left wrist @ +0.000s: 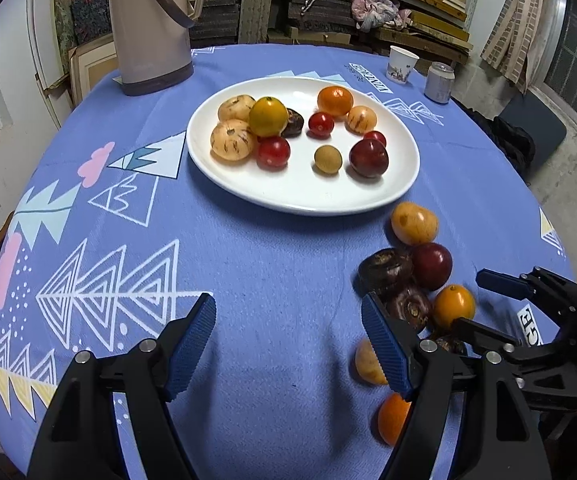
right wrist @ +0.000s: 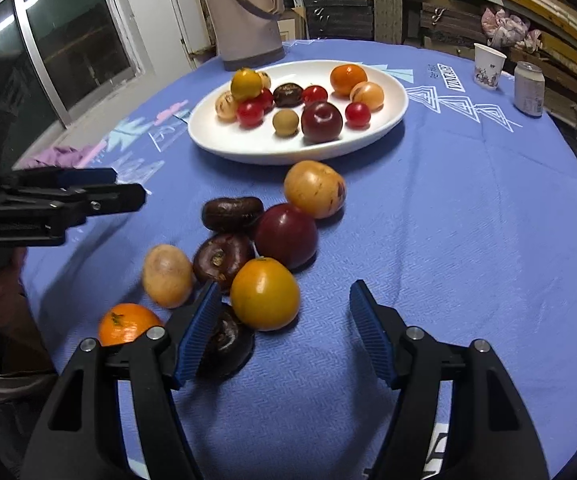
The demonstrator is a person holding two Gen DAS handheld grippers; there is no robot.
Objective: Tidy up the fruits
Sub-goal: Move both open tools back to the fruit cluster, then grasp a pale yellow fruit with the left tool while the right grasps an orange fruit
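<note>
— Fruit lay in two lots, didn't it? Some on the plate (right wrist: pixel 392 114), the rest loose on the desk (right wrist: pixel 468 220) between the plate and the claws.

— Yes. The right claw (right wrist: pixel 284 320) stood part open and empty, and the yellow fruit (right wrist: pixel 265 293) sat just ahead of it, off toward its left pad, nearly touching. A dark one (right wrist: pixel 224 340) was tucked beside that same pad.

— And the left claw (left wrist: pixel 288 336)?

— Open too, only bare cloth between its pads. The loose pile lay off to its right, so I judged the right claw the nearer for the yellow fruit; it wanted only a small shift left. The fruit was roundish, with no long axis to line up on.

— Any writing?

— White letters printed on the cloth (left wrist: pixel 368 78) by the paper cup (left wrist: pixel 401 63), too warped to read. The can's (left wrist: pixel 440 82) label I couldn't make out.
</note>
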